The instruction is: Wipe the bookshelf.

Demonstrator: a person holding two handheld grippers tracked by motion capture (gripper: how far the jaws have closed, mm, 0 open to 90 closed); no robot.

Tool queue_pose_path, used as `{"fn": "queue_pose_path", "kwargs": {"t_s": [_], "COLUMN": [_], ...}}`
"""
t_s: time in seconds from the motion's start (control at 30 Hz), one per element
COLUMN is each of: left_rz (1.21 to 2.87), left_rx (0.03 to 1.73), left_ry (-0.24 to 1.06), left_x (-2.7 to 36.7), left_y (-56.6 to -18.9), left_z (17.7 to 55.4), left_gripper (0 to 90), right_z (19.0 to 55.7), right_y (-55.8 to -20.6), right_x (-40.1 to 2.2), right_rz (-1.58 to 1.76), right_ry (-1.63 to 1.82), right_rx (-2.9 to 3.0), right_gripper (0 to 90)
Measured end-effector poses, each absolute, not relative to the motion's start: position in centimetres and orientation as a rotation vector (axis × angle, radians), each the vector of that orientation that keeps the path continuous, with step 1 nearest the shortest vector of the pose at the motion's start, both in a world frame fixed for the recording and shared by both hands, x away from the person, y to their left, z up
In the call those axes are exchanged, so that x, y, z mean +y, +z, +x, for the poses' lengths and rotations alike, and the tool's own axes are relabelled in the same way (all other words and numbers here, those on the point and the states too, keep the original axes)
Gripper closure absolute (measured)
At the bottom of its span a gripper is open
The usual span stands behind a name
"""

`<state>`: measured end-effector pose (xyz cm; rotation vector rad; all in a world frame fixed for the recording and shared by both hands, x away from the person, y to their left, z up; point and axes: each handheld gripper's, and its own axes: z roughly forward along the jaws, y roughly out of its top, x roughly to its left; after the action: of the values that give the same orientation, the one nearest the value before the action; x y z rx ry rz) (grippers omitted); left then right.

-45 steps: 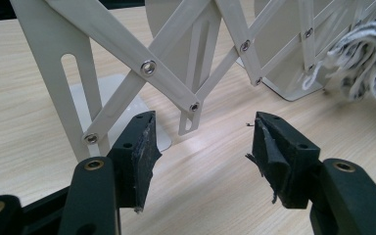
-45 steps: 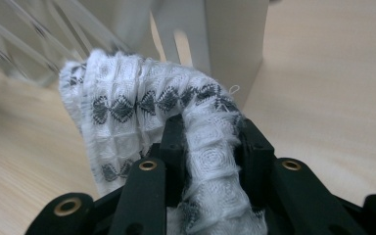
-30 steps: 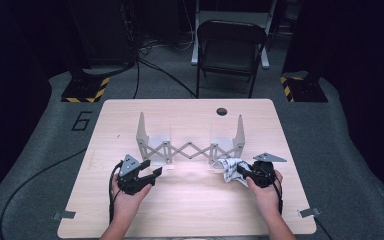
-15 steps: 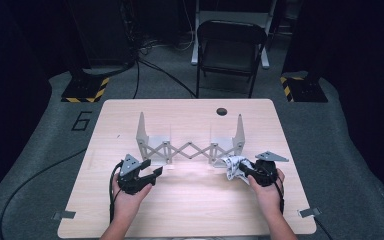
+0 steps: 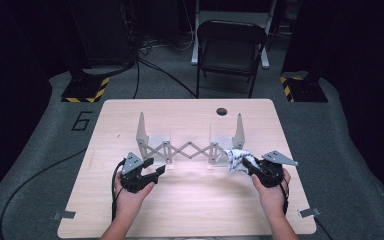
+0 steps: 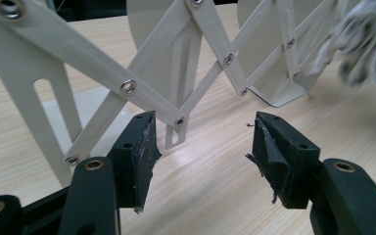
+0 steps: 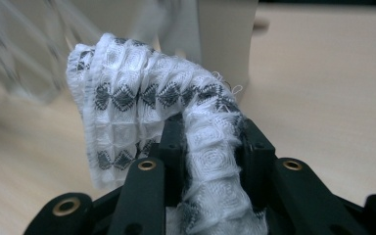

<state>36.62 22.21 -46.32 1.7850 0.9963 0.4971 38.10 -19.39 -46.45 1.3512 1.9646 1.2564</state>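
My right gripper (image 7: 210, 147) is pinching a bunched white cloth with a dark diamond weave (image 7: 142, 103) between its two black pads, and the free end is arching up over the jaws and drooping to the left. In the high view I am holding that cloth (image 5: 236, 161) just above the pale wooden table (image 5: 190, 210), at the right end of the cream metal scissor-lattice rack (image 5: 190, 149), close beside its right upright. My left gripper (image 6: 203, 147) is standing wide and empty, hovering low near the rack's left end, pointing at the crossed slats without touching them.

I judge that I am carrying the cloth to the rack to hang it. The next move calls for lifting the cloth above the lattice and draping it over. My left gripper is waiting to steady the rack or spread the cloth.
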Motion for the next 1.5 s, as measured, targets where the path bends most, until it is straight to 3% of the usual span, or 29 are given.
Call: {"fn": "queue_pose_path", "kwargs": {"t_s": [0.17, 0.37, 0.57, 0.87, 1.33, 1.5], "left_rz": [1.828, 1.838, 1.838, 1.838, 1.792, 1.781], "left_rx": [0.93, 0.908, 0.877, 0.843, 0.851, 0.864], "left_ry": [0.521, 0.477, 0.441, 0.403, 0.433, 0.426], "left_x": [21.1, 20.2, 19.2, 17.9, 19.1, 19.7], "left_y": [-46.1, -46.3, -46.3, -46.2, -45.1, -45.0], "left_z": [37.0, 37.9, 38.7, 39.5, 39.0, 39.0], "left_gripper": [42.3, 42.3, 42.3, 42.3, 42.3, 42.5], "right_z": [38.4, 37.0, 35.0, 33.6, 32.3, 32.6], "right_y": [-49.0, -48.3, -46.6, -47.0, -47.5, -49.0], "right_x": [-18.4, -18.4, -21.2, -23.3, -25.2, -25.3], "right_rz": [1.397, 1.355, 1.386, 1.45, 1.56, 1.606], "right_ry": [1.15, 1.156, 1.196, 1.15, 1.013, 0.96], "right_rx": [2.093, 2.064, 1.921, 1.852, 1.805, 1.865], "right_gripper": [69.0, 68.8, 68.6, 68.2, 65.9, 60.2]}}
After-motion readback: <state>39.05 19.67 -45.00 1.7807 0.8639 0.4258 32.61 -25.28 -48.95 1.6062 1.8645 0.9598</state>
